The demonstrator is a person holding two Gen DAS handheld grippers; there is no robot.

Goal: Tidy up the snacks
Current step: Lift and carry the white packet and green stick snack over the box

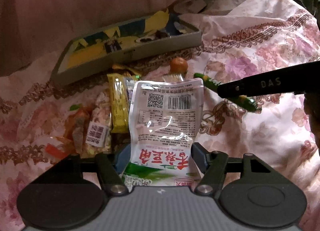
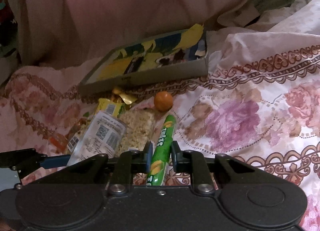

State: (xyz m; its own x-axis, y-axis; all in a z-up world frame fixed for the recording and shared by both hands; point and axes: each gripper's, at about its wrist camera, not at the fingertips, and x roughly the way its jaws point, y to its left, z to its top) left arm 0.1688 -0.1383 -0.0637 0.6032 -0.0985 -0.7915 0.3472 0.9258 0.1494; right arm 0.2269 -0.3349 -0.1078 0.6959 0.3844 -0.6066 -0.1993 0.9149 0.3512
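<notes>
My left gripper (image 1: 161, 157) is shut on a white snack pouch (image 1: 166, 115) with red characters, held above the floral bedspread; the pouch also shows in the right wrist view (image 2: 102, 137). My right gripper (image 2: 161, 157) is shut on a green tube-shaped snack (image 2: 163, 147), which also shows in the left wrist view (image 1: 226, 91). A grey box (image 1: 130, 55) with a yellow and blue lining lies open behind the pile; it also shows in the right wrist view (image 2: 152, 75).
Loose snacks lie on the bedspread: a yellow bar (image 1: 118, 101), a clear bag with orange bits (image 1: 80, 129), a puffed rice cake (image 2: 136, 129), a small orange (image 2: 163, 101) and a gold wrapper (image 2: 124, 96). A pink pillow (image 2: 120, 11) rises behind the box.
</notes>
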